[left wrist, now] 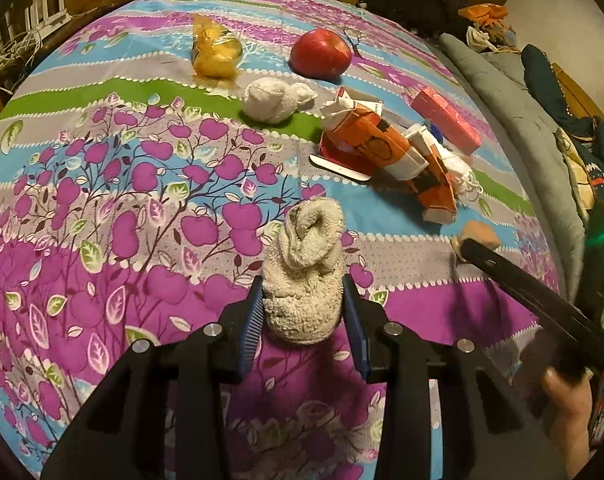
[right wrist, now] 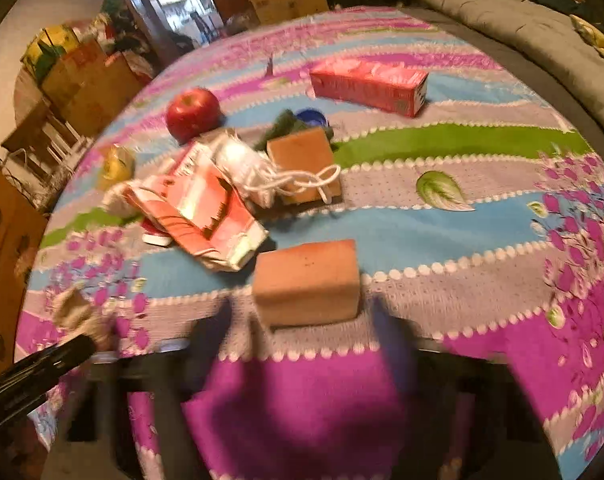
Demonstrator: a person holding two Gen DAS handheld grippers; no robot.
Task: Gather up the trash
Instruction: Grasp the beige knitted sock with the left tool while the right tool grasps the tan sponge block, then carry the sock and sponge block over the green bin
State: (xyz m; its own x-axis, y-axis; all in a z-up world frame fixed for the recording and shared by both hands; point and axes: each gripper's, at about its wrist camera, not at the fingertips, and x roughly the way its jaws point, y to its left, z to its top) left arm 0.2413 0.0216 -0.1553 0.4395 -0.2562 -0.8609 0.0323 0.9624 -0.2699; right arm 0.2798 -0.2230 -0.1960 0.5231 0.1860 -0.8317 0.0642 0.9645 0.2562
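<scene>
On a flowered bedsheet [left wrist: 102, 208], the left gripper [left wrist: 304, 308] pinches a rolled grey sock [left wrist: 302, 280] between its blue pads, while a crushed orange carton [left wrist: 386, 152], a second rolled sock [left wrist: 276, 100], a red apple [left wrist: 321, 54] and a yellow bag [left wrist: 215, 48] lie beyond it. The right gripper [right wrist: 306, 308], blurred, has a tan sponge block [right wrist: 308, 280] between its fingers; whether they press it cannot be told. A pink box [right wrist: 368, 84] lies farther back.
</scene>
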